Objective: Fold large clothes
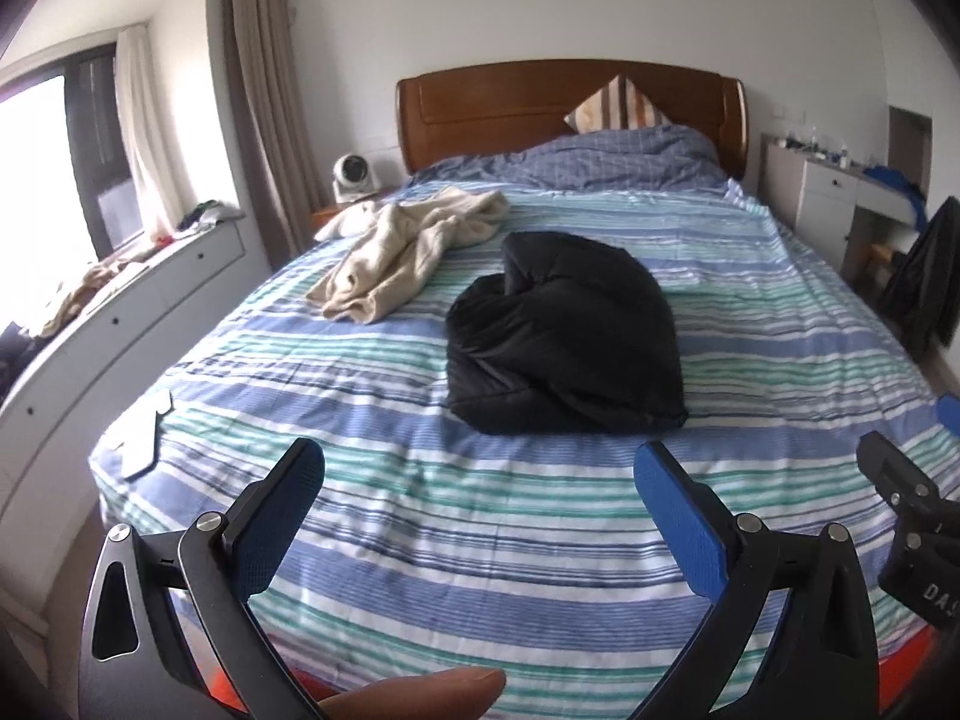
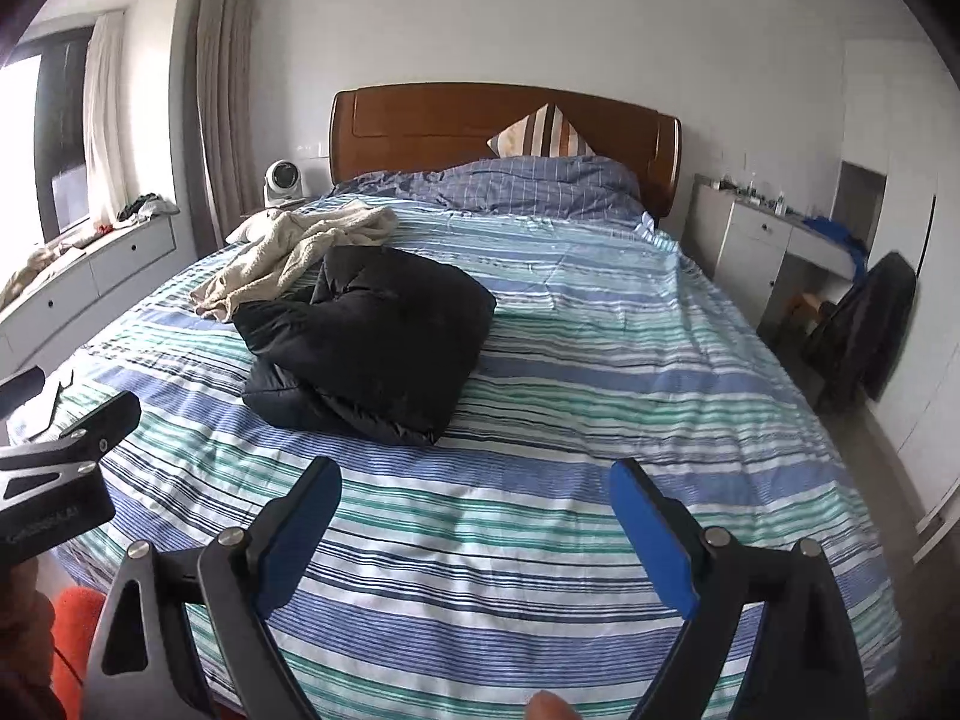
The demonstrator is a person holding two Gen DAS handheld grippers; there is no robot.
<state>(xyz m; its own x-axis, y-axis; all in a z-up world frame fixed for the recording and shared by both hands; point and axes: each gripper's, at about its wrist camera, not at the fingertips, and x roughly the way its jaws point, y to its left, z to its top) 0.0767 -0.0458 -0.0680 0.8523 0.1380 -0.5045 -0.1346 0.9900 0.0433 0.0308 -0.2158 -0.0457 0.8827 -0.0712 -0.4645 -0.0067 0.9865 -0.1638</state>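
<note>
A black puffy jacket (image 1: 564,336) lies bundled in the middle of the striped bed (image 1: 480,540); it also shows in the right wrist view (image 2: 366,348). A beige fleece garment (image 1: 408,252) lies crumpled beyond it at the left, also in the right wrist view (image 2: 300,252). My left gripper (image 1: 480,462) is open and empty above the near part of the bed, short of the jacket. My right gripper (image 2: 477,480) is open and empty, to the right of the left one and also short of the jacket.
A wooden headboard (image 1: 570,102) with a striped pillow (image 1: 618,105) and blue duvet is at the far end. A white drawer bench (image 1: 120,312) runs along the left under the window. A white desk (image 1: 834,198) and a chair with dark clothes (image 1: 924,276) stand at the right.
</note>
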